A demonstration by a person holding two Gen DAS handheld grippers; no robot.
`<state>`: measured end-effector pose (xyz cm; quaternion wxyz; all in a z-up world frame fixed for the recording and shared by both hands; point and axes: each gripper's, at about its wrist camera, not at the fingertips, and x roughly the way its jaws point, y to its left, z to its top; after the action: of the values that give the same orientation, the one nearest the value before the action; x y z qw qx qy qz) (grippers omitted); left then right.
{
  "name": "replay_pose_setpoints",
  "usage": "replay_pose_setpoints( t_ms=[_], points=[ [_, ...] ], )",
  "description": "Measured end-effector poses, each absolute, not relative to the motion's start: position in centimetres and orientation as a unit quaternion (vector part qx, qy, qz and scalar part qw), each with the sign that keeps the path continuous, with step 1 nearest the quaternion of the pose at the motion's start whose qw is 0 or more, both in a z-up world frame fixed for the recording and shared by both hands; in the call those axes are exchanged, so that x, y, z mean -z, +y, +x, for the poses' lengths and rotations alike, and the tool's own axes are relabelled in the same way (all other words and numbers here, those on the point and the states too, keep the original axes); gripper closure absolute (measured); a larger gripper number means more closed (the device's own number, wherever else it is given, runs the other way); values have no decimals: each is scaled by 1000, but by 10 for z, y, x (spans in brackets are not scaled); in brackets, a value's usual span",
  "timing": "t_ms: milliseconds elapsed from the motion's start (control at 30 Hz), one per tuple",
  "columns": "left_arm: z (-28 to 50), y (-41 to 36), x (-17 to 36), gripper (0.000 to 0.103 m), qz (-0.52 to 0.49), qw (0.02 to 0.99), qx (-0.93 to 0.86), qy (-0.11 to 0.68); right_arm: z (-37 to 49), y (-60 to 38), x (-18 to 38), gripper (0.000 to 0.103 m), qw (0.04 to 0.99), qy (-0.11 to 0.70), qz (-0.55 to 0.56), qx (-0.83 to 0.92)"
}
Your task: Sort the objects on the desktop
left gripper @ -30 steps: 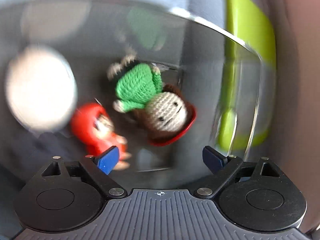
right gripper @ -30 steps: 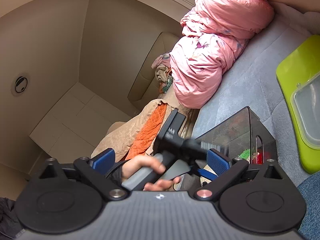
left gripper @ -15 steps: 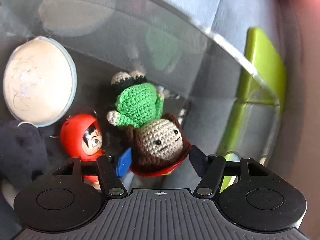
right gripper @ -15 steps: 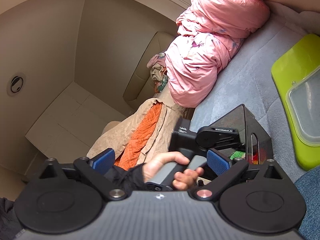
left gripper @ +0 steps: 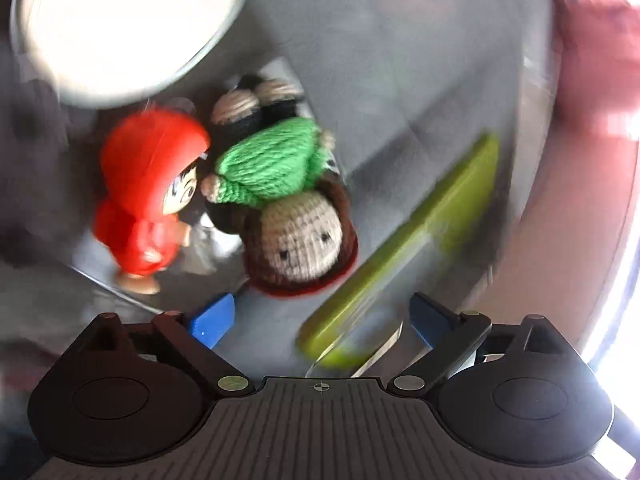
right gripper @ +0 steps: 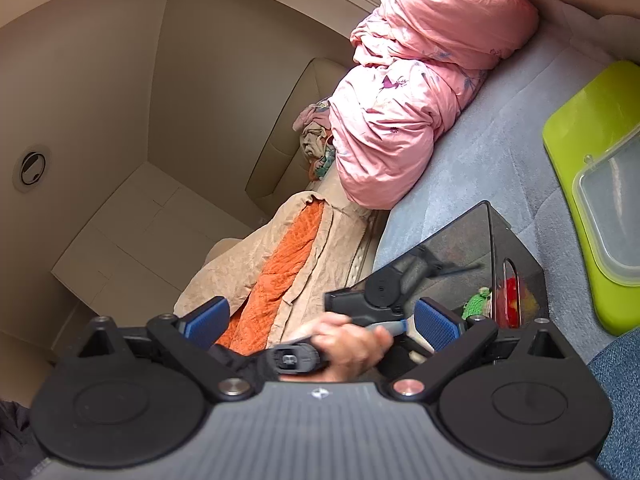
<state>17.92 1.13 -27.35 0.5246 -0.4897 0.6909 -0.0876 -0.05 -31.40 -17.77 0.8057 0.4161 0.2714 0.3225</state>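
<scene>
Crochet doll [left gripper: 298, 216], knitted yarn, green body, brown hair, lies in dark smoky plastic box [right gripper: 480, 248] touching glossy red hooded figurine [left gripper: 148, 192]. Left hand-held gripper [left gripper: 322, 318] tilted down into box, jaws just reopened wide, nothing between. Person's hand [right gripper: 348, 350] grips its handle. Right hand-held gripper [right gripper: 322, 322] near level, wide, empty.

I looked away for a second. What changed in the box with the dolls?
The left gripper closed around the knitted doll, then let go; its jaws have just opened wide and nothing is between them. The red doll and the right gripper stayed put.
</scene>
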Motion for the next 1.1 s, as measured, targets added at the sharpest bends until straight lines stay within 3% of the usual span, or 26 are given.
replay_pose_setpoints(
  t_ms=[167, 267, 367, 467, 533, 567, 633, 833, 1000, 1100],
  points=[
    [202, -16, 210, 4, -211, 641, 146, 723, 2, -312, 180, 3, 799, 272, 424, -328],
    [189, -36, 216, 4, -62, 668, 138, 729, 4, -305, 181, 3, 797, 280, 421, -331],
    [176, -46, 248, 4, 13, 671, 115, 733, 4, -300, 180, 3, 798, 284, 413, -335],
    [163, -56, 269, 10, 33, 668, 100, 737, 2, -301, 179, 3, 799, 283, 411, -335],
    [160, -59, 287, 30, 28, 661, 94, 744, 2, -303, 180, 3, 800, 282, 413, -333],
    [160, -59, 294, 30, 31, 658, 85, 748, 1, -304, 180, 3, 799, 281, 415, -331],
    [158, -60, 304, 46, 48, 662, 74, 744, 1, -307, 181, 3, 798, 280, 419, -329],
    [152, -50, 297, 47, 26, 652, 97, 751, 0, -311, 182, 3, 798, 278, 424, -325],
    [138, -49, 292, 68, 41, 639, 111, 760, 1, -309, 183, 3, 796, 281, 424, -327],
    [136, -48, 291, 69, 42, 640, 114, 758, 2, -307, 184, 3, 795, 283, 423, -329]
  ],
)
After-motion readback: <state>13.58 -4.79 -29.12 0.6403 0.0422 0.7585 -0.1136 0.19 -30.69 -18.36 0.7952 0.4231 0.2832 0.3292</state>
